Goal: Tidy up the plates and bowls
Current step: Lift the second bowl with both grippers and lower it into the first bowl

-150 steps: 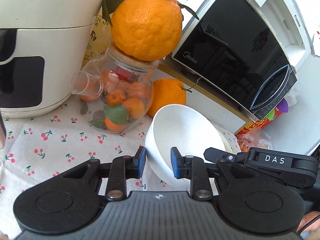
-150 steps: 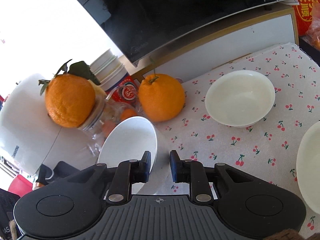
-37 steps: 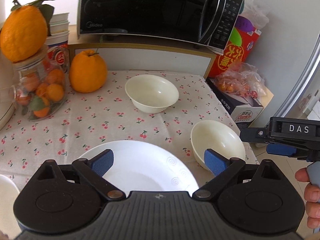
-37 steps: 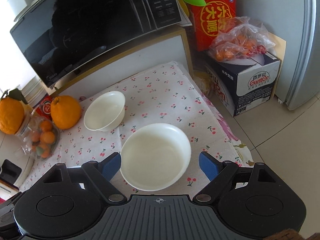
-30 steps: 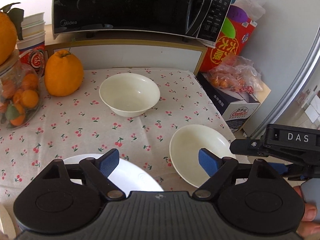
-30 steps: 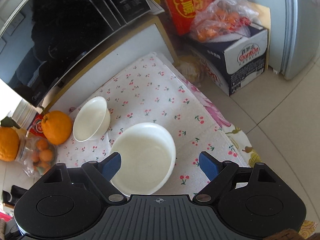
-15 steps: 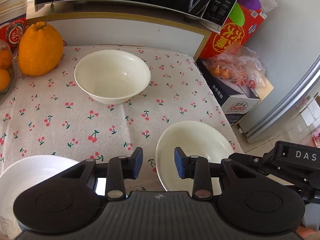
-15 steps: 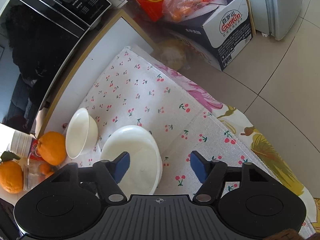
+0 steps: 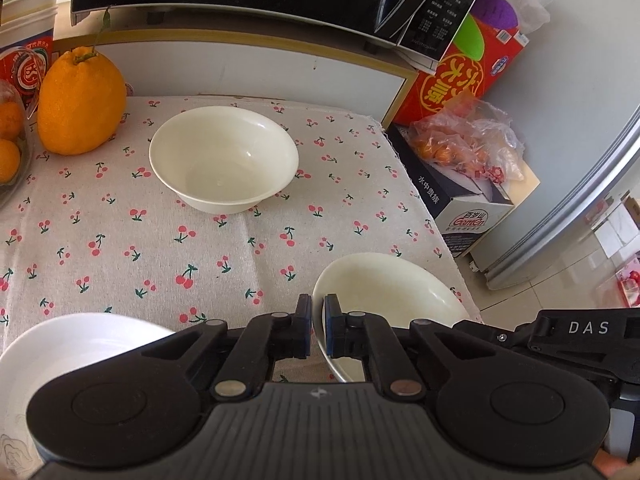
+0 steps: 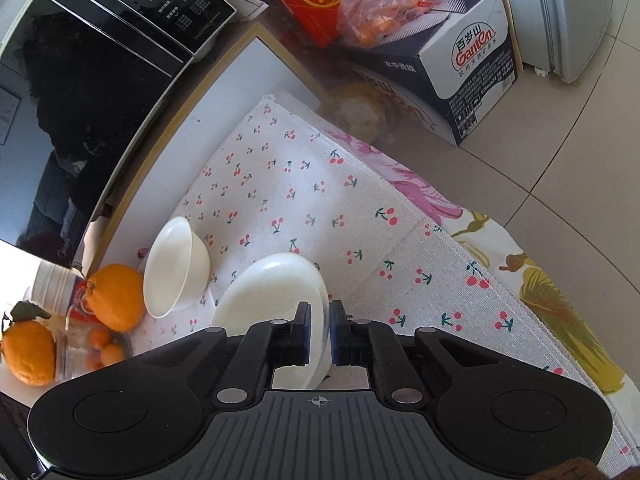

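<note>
Left wrist view: the left gripper has its fingers drawn nearly together over the near-left rim of the shallow bowl at the worktop's right corner; whether they pinch that rim or merely sit above it, I cannot tell. A deeper bowl stands well apart towards the back, on the cherry-print cloth, and a white plate lies at the near left.

Right wrist view: the right gripper is clamped on the right rim of that shallow bowl, one finger inside the wall and one outside. The deeper bowl sits just beyond it, beside an orange.

To stack well, I judge the bowl should be lifted level, kept from tilting in its edge grip, carried over the deeper bowl, centred, and lowered before release.
</note>
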The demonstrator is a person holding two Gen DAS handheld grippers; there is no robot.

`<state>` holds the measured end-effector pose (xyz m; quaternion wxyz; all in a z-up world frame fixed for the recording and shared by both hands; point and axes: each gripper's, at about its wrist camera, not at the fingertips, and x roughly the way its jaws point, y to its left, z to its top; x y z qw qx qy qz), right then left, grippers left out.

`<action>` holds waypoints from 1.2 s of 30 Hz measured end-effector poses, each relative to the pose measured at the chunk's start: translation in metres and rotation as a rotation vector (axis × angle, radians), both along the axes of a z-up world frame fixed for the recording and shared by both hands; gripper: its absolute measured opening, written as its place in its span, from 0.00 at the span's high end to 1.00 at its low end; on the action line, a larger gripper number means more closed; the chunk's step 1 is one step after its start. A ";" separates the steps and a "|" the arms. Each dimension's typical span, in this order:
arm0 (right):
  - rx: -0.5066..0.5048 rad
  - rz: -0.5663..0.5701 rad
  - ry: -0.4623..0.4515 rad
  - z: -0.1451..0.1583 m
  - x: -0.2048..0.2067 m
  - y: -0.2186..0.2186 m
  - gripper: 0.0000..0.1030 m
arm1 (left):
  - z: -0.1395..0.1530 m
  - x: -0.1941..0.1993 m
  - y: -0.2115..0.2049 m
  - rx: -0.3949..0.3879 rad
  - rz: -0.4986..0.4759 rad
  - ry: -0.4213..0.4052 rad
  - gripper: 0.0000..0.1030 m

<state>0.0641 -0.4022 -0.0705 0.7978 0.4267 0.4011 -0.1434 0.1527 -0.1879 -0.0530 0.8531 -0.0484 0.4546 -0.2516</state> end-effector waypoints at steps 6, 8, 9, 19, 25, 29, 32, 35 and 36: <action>-0.002 -0.001 -0.028 0.010 -0.006 0.001 0.91 | 0.010 -0.004 0.003 -0.014 0.000 -0.022 0.95; 0.003 -0.002 -0.033 0.012 -0.007 0.003 0.91 | 0.014 -0.006 0.006 -0.017 0.003 -0.029 0.95; 0.004 0.000 -0.037 0.014 -0.008 0.004 0.91 | 0.017 -0.007 0.008 -0.019 0.004 -0.034 0.95; -0.015 0.086 -0.109 0.034 -0.007 0.045 0.90 | 0.040 -0.014 0.052 -0.039 0.066 -0.069 0.95; -0.023 0.163 -0.134 0.041 0.001 0.080 0.89 | 0.053 -0.024 0.092 -0.054 0.122 -0.084 0.95; -0.033 0.224 -0.156 0.046 0.005 0.106 0.89 | 0.063 -0.034 0.123 -0.074 0.171 -0.097 0.95; -0.023 0.286 -0.165 0.050 0.009 0.129 0.89 | 0.072 -0.043 0.146 -0.089 0.210 -0.124 0.95; -0.025 0.361 -0.175 0.054 0.014 0.153 0.89 | 0.076 -0.051 0.169 -0.087 0.245 -0.146 0.95; -0.027 0.384 -0.178 0.055 0.017 0.160 0.89 | 0.076 -0.054 0.175 -0.087 0.257 -0.148 0.95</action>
